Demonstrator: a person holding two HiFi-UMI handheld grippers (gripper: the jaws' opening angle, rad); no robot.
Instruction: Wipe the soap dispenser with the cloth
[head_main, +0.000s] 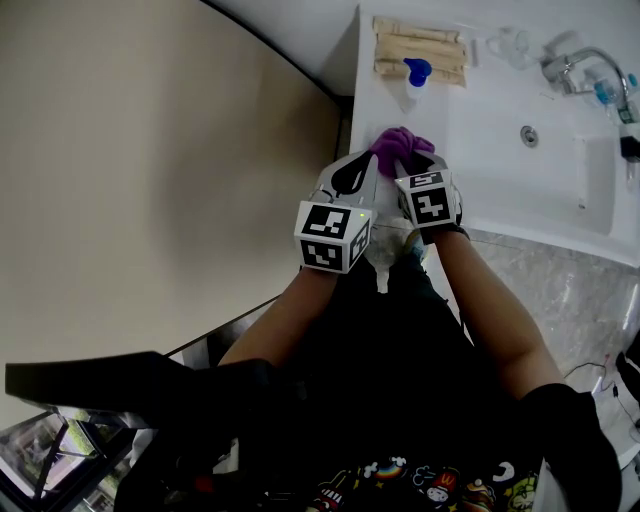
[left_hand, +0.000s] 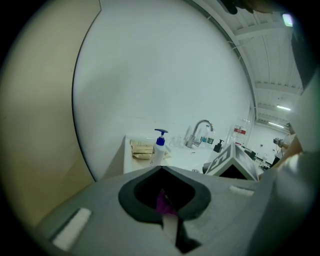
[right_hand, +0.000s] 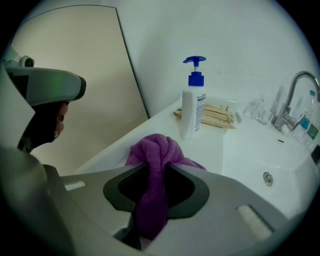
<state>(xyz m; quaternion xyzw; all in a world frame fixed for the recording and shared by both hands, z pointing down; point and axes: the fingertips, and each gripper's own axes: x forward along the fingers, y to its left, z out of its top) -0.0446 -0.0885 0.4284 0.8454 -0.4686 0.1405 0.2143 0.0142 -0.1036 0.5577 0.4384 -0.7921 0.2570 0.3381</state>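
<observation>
My left claw (left_hand: 161, 170) is clenched with a purple sliver in its gap, my right claw (right_hand: 158, 167) is grasping the cloth (right_hand: 152, 150), so wiping isn't begun: next I carry it toward 12 o'clock to the soap dispenser (right_hand: 193, 102) upright on the surface (right_hand: 150, 127), label unreadable.

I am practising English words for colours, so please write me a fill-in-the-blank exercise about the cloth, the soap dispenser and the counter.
1. The right gripper is shut on a ____ cloth.
2. The soap dispenser has a ____ pump on top.
3. The soap dispenser stands upright on the ____ counter, apart from the cloth.

Missing words: purple; blue; white.
</observation>
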